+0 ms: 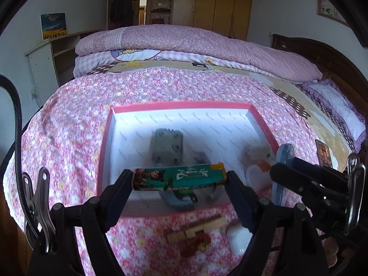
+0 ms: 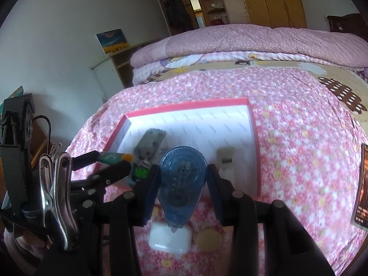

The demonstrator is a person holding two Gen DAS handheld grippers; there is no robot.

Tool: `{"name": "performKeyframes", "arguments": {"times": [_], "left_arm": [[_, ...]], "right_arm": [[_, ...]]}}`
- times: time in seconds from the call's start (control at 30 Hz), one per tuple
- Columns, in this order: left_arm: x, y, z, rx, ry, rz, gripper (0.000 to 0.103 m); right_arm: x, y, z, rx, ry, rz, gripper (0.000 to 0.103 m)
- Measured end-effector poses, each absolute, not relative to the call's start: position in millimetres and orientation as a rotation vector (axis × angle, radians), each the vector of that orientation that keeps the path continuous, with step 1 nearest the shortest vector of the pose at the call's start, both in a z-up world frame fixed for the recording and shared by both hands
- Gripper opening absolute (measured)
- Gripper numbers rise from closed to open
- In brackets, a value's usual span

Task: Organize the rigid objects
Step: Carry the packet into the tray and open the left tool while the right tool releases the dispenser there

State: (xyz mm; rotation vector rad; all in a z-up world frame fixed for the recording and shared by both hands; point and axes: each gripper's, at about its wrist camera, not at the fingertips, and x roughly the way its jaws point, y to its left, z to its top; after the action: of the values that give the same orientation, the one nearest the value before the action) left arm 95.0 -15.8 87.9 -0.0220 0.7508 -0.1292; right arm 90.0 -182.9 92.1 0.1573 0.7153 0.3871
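Now the left claw (image 1: 179, 179) is clamped on the two ends of a long teal cardboard pack with a cartoon print (image 1: 178, 178), holding it level above the near part of the shallow white box with a pink rim (image 1: 184, 104). This box lies on the bed with the pink flowered cover (image 1: 69, 138). Inside it are a grey flat metal piece with holes (image 1: 166, 146) and a small white and orange object (image 1: 258, 170) (both blurred). The right claw (image 2: 182, 179) is clamped on the sides of a blue translucent correction tape dispenser (image 2: 181, 179), held over the near edge of the box. On the bed cover just below it lie a white rounded plastic case (image 2: 170, 238) and a flat yellow disc (image 2: 208, 239). A dark card (image 2: 362, 188) lies on the cover to the right.
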Motion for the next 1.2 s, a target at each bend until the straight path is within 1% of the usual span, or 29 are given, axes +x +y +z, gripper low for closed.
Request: {"name": "performKeyframes", "arguments": {"times": [0.23, 0.73, 1.2], "left_arm": [[118, -16, 88, -0.016, 0.750, -0.132, 0.084], [164, -13, 70, -0.024, 0.796, -0.129, 0.084], [183, -13, 55, -0.025, 0.824, -0.124, 0.084]], "right_arm": [[110, -180, 96, 0.159, 0.708, 0.386, 0.042], [155, -174, 84, 0.170, 0.750, 0.386, 0.042], [174, -169, 71, 0.176, 0.785, 0.375, 0.042]]}}
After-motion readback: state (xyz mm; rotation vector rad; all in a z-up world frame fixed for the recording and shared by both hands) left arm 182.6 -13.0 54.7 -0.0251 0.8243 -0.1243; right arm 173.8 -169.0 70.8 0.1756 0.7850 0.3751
